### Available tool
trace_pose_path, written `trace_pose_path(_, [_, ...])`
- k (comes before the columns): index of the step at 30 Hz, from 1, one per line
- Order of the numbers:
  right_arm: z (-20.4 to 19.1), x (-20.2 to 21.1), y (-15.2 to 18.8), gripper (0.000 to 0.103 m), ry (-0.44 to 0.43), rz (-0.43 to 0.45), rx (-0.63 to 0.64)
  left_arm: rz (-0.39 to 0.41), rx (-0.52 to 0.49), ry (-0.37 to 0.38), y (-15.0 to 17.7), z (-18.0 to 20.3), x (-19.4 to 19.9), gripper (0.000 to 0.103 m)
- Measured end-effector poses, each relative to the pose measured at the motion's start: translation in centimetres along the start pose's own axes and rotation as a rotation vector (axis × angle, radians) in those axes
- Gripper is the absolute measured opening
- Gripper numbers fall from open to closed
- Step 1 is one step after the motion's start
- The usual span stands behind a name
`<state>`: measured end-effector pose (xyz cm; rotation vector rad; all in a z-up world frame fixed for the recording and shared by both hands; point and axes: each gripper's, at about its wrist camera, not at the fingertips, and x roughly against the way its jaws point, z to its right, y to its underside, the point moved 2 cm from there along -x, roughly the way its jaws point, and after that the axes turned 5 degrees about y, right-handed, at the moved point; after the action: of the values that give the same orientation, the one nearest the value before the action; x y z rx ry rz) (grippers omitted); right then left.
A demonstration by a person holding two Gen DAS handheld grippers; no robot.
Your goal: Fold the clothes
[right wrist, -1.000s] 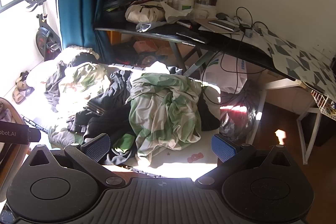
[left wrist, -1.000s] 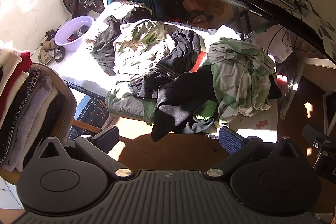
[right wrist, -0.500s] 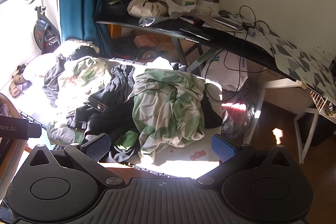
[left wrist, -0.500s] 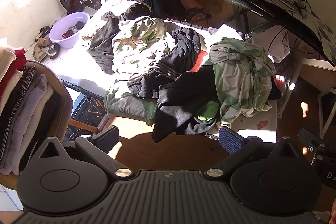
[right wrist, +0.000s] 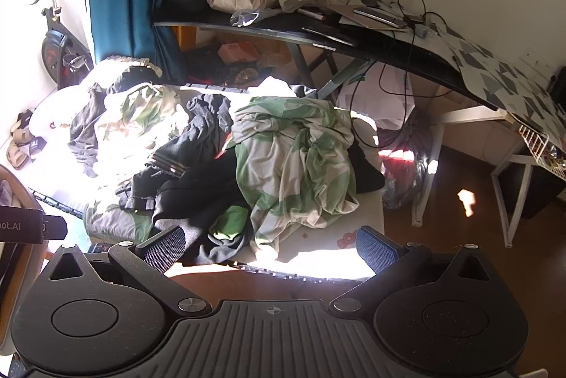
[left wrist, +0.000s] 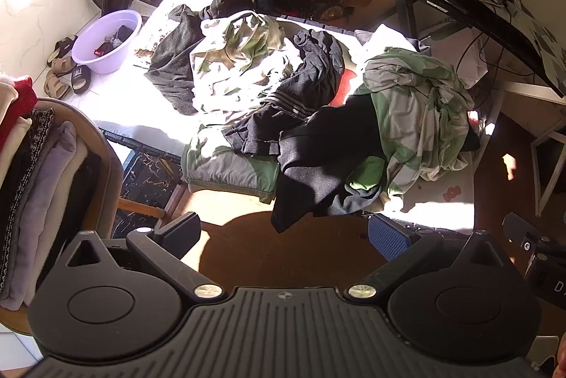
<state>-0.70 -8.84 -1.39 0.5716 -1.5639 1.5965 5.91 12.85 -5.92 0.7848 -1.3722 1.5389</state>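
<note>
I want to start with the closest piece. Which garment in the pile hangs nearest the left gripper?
The black garment, whose corner droops off the front edge just ahead of the left gripper. The camouflage and green-white pieces lie farther back.

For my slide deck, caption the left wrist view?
Open left gripper above a heap of unfolded clothes, folded garments stacked on a chair at left.

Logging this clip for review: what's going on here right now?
Nothing is being handled yet. A person holds both grippers above a low surface heaped with unfolded clothes. The left gripper and right gripper are open and empty. The nearest pieces are a black garment hanging over the front edge and a crumpled green-and-white garment. Folded clothes are already stacked on a chair to the left.
</note>
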Motion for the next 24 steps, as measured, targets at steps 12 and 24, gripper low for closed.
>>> trace_pose_path(12, [0.7,0.6,-1.4,0.102,0.019,0.072,-0.086,0.115,0.107,0.048,-1.8,-4.0,1.6,0.103])
trace_pose_path(24, [1.0,-1.3,-1.3,0.102,0.052,0.047,-0.155,0.099,0.252,0.07,-1.4,-9.2,0.8,0.103])
